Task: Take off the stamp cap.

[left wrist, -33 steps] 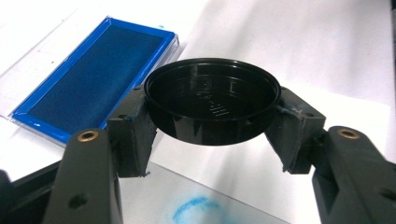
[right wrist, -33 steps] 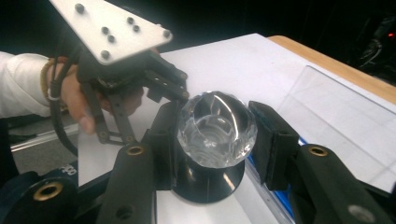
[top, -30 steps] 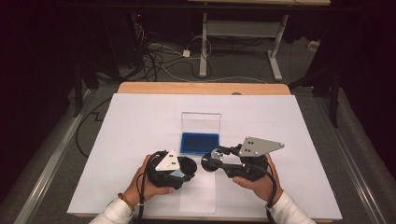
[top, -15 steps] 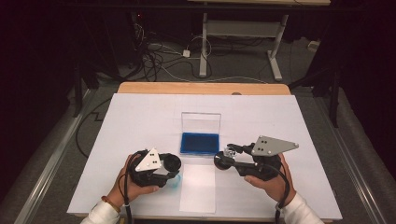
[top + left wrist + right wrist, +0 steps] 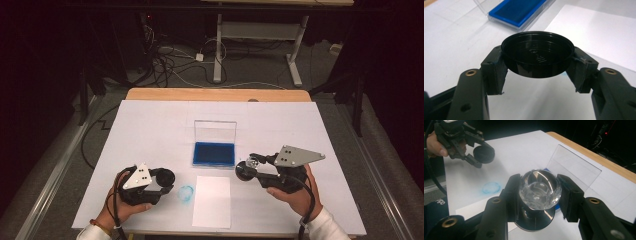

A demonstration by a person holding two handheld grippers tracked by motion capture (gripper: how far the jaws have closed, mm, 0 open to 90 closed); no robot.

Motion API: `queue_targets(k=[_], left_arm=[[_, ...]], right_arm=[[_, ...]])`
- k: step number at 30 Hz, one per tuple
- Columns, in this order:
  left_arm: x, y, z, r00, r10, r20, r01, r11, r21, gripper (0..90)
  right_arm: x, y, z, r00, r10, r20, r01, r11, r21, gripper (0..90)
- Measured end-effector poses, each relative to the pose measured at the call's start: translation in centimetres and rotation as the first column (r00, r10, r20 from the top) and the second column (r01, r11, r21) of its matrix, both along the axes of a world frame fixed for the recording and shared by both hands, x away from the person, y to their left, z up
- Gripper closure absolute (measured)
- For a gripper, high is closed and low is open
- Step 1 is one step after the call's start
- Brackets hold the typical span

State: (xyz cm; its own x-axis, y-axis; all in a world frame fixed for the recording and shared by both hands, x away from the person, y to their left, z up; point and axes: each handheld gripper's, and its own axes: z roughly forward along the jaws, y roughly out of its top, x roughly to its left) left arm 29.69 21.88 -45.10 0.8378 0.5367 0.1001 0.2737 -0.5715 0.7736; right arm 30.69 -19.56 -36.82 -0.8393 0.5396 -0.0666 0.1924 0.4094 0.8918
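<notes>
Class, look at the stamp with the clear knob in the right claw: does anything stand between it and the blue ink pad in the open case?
Nothing visible does. The right claw grips the stamp just right of the ink pad, with bare white table between them. The left claw holds the black cap off to the left.

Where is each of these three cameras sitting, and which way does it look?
High view: above the person's side, looking forward and down on the table; both forearms show.
Left gripper view: on the left gripper, looking along its jaws at a black lid.
Right gripper view: on the right gripper, clamping a glass stamp.
All three share the blue ink pad.
</notes>
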Motion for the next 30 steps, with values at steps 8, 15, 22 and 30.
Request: queue_targets(k=[8, 15, 22, 30], left_arm=[[-0.7, 1.6, -0.7, 0.9992, 0.033, -0.023, -0.033, 0.9993, -0.015, 36.9], [-1.0, 2.0, -0.8, 0.9988, 0.041, -0.027, -0.041, 0.9989, -0.022, 36.9], [-0.8, 2.1, -1.0, 0.9979, 0.044, -0.047, -0.046, 0.9982, -0.039, 36.9], [-0.8, 1.9, -1.1, 0.9979, 0.038, -0.052, -0.04, 0.9988, -0.029, 36.9]], right_arm=[[0.1, -0.3, 0.2, 0.9999, -0.007, 0.012, 0.007, 1.0, -0.01, 57.0], [0.3, -0.3, 0.3, 0.9998, -0.017, 0.012, 0.017, 1.0, -0.006, 57.0], [0.5, -0.3, 0.2, 0.9998, -0.019, 0.011, 0.019, 1.0, -0.014, 57.0], [0.7, -0.1, 0.1, 0.9995, -0.03, 0.014, 0.03, 0.999, -0.027, 57.0]])
